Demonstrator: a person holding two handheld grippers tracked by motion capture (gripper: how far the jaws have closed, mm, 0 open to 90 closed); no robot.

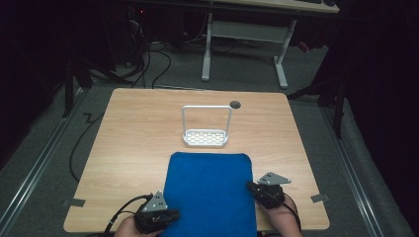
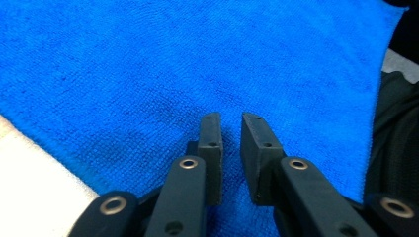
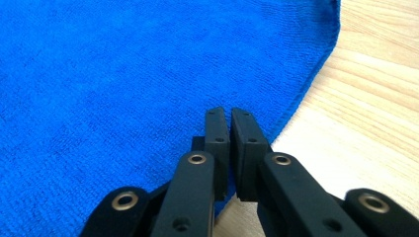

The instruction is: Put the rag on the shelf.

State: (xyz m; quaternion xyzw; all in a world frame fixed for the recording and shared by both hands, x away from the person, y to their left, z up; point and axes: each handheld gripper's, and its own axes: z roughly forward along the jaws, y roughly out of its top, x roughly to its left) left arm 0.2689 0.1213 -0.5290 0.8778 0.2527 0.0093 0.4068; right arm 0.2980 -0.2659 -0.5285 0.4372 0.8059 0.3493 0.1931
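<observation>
A: Blue cloth (image 1: 210, 190) lies flat on the table's (image 1: 128, 133) near half, just before the white rack (image 1: 206, 129).

B: Left gripper (image 2: 231, 129) is slightly parted over it, pinching nothing; right gripper (image 3: 230, 124) is nearly pressed together at its edge. Pinch both side edges evenly.

No readable text, label, brand, number or sign is showing anywhere in these views.
</observation>
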